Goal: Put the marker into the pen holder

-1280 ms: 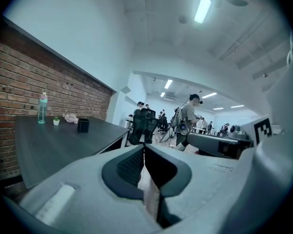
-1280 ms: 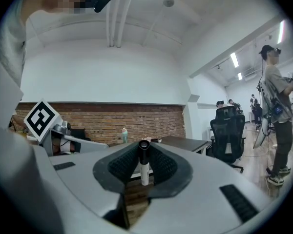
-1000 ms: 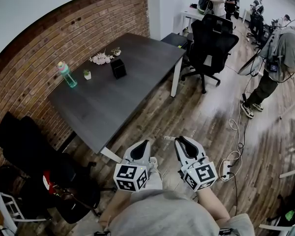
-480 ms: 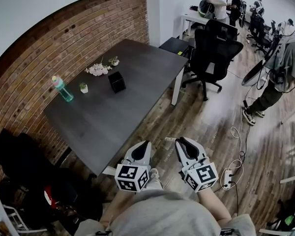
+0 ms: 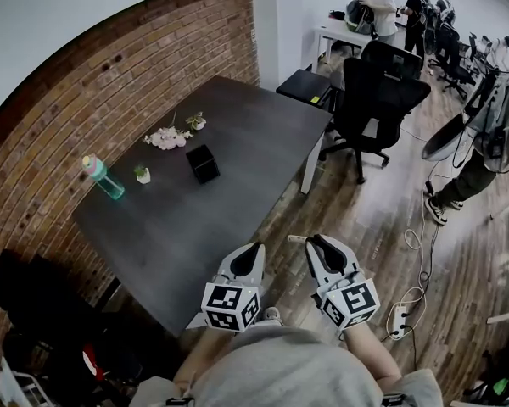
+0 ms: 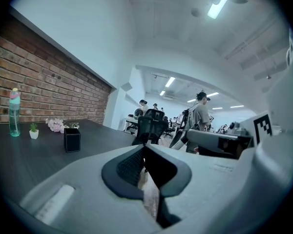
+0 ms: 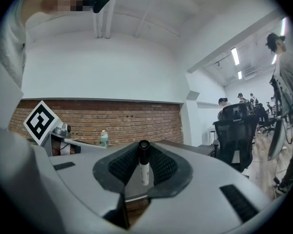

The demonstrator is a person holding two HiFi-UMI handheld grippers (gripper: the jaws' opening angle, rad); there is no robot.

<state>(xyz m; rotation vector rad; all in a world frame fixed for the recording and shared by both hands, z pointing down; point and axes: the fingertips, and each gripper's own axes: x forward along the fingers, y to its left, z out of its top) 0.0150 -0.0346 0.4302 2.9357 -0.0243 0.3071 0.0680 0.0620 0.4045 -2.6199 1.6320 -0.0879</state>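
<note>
The black square pen holder (image 5: 204, 163) stands on the dark table (image 5: 237, 142), well ahead of both grippers; the left gripper view also has the pen holder (image 6: 72, 140), to the left beyond the jaws. My right gripper (image 5: 316, 241) is shut on a marker (image 7: 144, 164) with a white body and black cap, held upright between the pads; the marker's white end (image 5: 295, 239) pokes out to the left of the jaws. My left gripper (image 5: 253, 248) hangs beside it over the wooden floor near the table's near corner, with its jaws together and nothing in them (image 6: 143, 150).
On the table's left side stand a green bottle (image 5: 102, 178), a tiny potted plant (image 5: 142, 175) and pink flowers (image 5: 165, 138). A black office chair (image 5: 382, 91) sits past the table's right end. A power strip (image 5: 401, 319) and cables lie on the floor at right. People stand at the back.
The view has shifted towards the table, whose near corner now lies closer to the grippers. Both grippers keep their pose, the marker still in the right one.
</note>
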